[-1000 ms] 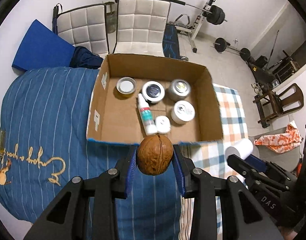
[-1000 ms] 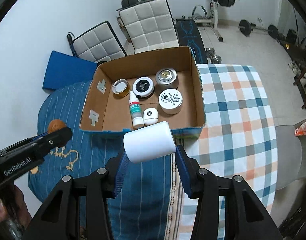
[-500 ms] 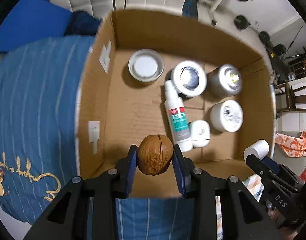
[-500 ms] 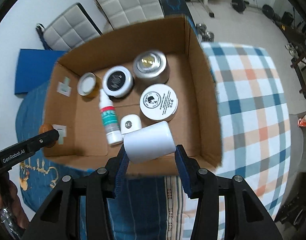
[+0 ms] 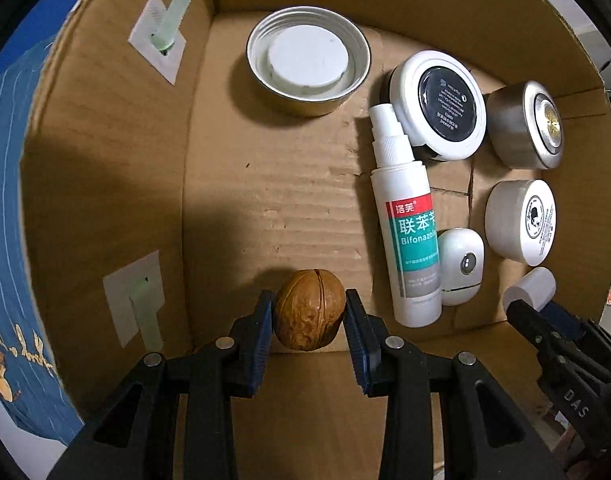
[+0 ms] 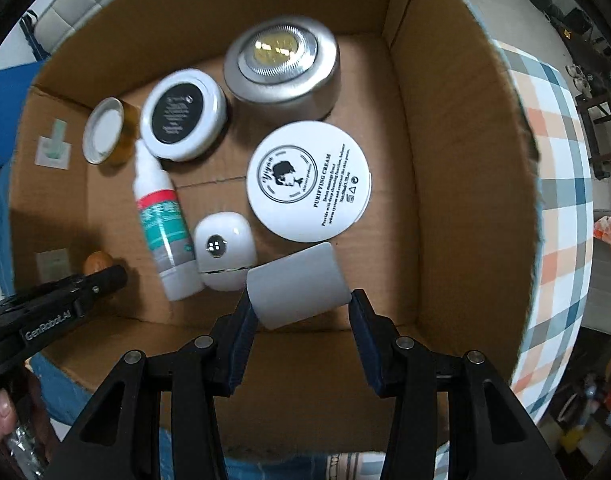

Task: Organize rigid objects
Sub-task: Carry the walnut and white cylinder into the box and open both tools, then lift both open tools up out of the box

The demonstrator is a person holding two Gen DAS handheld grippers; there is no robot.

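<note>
Filling both views, the cardboard box (image 5: 105, 184) lies open with both grippers reaching down inside it. Its left wall carries two white taped patches (image 5: 135, 300), and outside that wall shows a blue striped cloth (image 5: 1, 160); on the other side, in the right wrist view, a checked cloth (image 6: 561, 168) spreads beyond the box.

On the box floor, the silver puck-shaped container (image 6: 283, 68) sits toward the far right, with the black-topped white jar (image 6: 183, 114) just beside it on the left. Nearer, the white cream tin (image 6: 309, 180) printed "PURIFYING CREAM" lies flat. An upturned metal lid (image 5: 309, 66) with a white liner rests at the far left, apart from the rest. The white spray bottle (image 5: 407, 220) lies on its side, nozzle against the black-topped jar, its base toward the near wall. The small white rounded case (image 5: 461, 266) is touching the bottle's lower right side.

The right gripper (image 6: 301, 312) is clamped on a white cylinder (image 6: 297, 286), held sideways low over the floor just beside the rounded case and the cream tin; whether it touches the floor cannot be told.

The left gripper (image 5: 309, 316) pinches a brown walnut (image 5: 309, 308) between its blue pads (image 5: 261, 332), near the front wall, left of the spray bottle.
</note>
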